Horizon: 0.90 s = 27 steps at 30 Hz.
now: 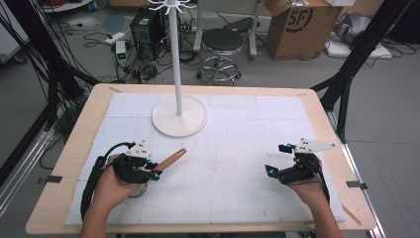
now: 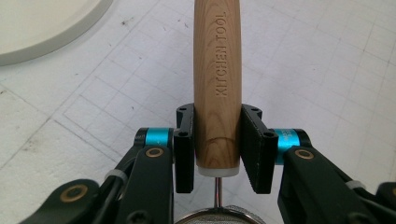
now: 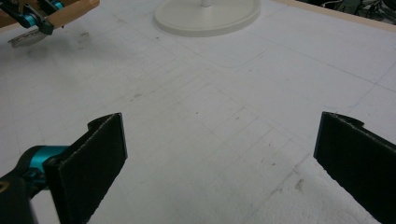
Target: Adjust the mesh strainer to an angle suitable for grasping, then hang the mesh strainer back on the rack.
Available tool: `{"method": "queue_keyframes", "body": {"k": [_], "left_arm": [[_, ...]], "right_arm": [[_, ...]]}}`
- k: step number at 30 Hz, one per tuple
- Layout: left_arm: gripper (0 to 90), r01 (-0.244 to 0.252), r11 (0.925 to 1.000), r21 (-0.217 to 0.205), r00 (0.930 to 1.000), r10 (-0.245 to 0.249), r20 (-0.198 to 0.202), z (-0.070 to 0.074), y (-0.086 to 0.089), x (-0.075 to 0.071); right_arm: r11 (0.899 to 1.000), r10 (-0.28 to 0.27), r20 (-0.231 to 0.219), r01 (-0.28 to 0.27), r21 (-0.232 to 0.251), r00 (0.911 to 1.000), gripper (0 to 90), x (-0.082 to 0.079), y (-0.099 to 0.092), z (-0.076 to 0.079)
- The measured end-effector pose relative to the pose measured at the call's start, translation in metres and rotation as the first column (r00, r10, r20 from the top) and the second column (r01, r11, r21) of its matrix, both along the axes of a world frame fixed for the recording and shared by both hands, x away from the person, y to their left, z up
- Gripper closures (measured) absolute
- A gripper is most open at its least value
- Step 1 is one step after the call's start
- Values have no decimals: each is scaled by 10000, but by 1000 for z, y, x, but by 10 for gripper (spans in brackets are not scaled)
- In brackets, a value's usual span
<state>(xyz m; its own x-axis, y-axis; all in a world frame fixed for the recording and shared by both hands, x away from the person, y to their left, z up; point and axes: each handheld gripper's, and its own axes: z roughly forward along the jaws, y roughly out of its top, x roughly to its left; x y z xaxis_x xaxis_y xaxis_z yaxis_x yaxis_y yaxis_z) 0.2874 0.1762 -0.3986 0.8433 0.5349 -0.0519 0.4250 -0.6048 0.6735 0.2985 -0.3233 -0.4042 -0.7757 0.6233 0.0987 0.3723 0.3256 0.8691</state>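
A strainer with a light wooden handle (image 1: 171,159) stamped "KITCHEN TOOL" (image 2: 217,84) lies low over the white mat at the front left. My left gripper (image 1: 154,172) is shut on the handle's lower end, both black pads (image 2: 184,149) pressed against the wood. The metal mesh bowl (image 2: 219,215) sits just behind the jaws, under the hand (image 1: 138,191). My right gripper (image 1: 271,171) hovers at the front right, open, with bare mat between its wide-set pads (image 3: 93,158). Far off in the right gripper view are the left gripper (image 3: 39,21) and the handle (image 3: 70,11).
A white stand with a round base (image 1: 179,119) and a tall pole (image 1: 174,49) rises at the back centre of the mat; its base (image 2: 42,28) (image 3: 208,16) lies ahead of both grippers. A gridded white mat (image 1: 237,148) covers the wooden table.
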Motion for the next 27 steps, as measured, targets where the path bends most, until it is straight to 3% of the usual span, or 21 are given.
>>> {"method": "queue_keyframes", "body": {"k": [4, 12, 17, 22, 27], "left_arm": [[686, -110, 9998, -187, 9999, 112, 103, 3, 3, 0], [686, 34, 9926, -1213, 9996, -1, 278, 13, 8, -1], [686, 102, 9817, -1901, 9990, -16, 451, 21, 10, 2], [686, 207, 9628, -2694, 9980, -37, 638, 28, 8, 6], [686, 345, 9485, -3150, 9973, -121, 729, 40, 5, 11]], "right_arm": [[9999, 73, -1, -73, -122, 10000, 13, 0, 2, -2], [9999, 46, 58, -45, -149, 10000, 13, -2, 1, -1], [10000, 56, 130, -55, -81, 9999, 13, -3, 0, 0], [10000, 49, 133, -49, -11, 9999, 13, -2, -1, 0], [9999, 91, 131, -92, 78, 9999, 13, -3, -2, 1]]}}
